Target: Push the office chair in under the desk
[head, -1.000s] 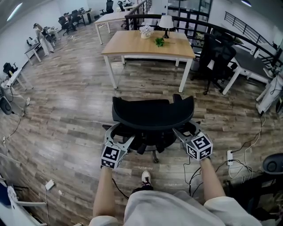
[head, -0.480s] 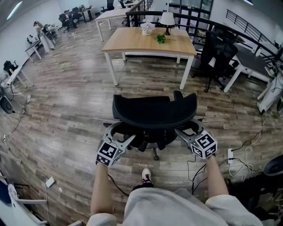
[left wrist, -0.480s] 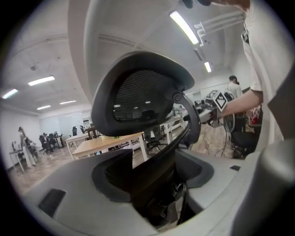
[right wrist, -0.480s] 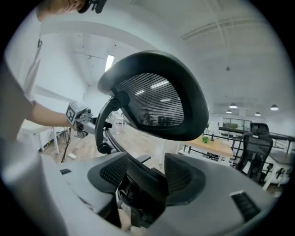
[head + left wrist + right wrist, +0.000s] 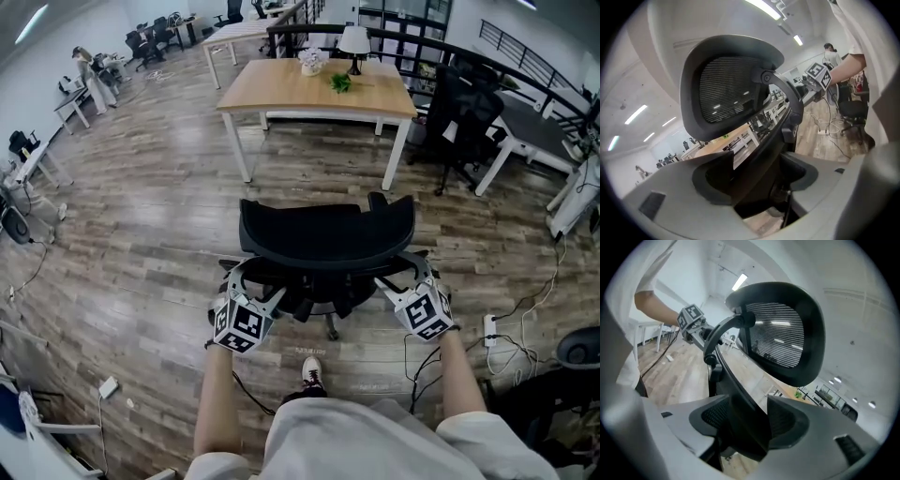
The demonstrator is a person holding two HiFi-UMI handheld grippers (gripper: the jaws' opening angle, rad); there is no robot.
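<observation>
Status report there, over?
Left gripper, right gripper: jaws just opened wider, astride back frame of black mesh office chair. Chair short of wooden desk. Path unobstructed.

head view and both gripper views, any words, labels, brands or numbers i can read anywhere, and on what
No readable text in any view.
Marker cube on the left gripper: black-and-white square patterns only, no letters or digits.
Marker cube on the right gripper: likewise patterns only.
Office chair and desk: no label or brand visible.

Wood floor (image 5: pixel 141 225), office chair (image 5: pixel 323 239), desk (image 5: pixel 281 89)
</observation>
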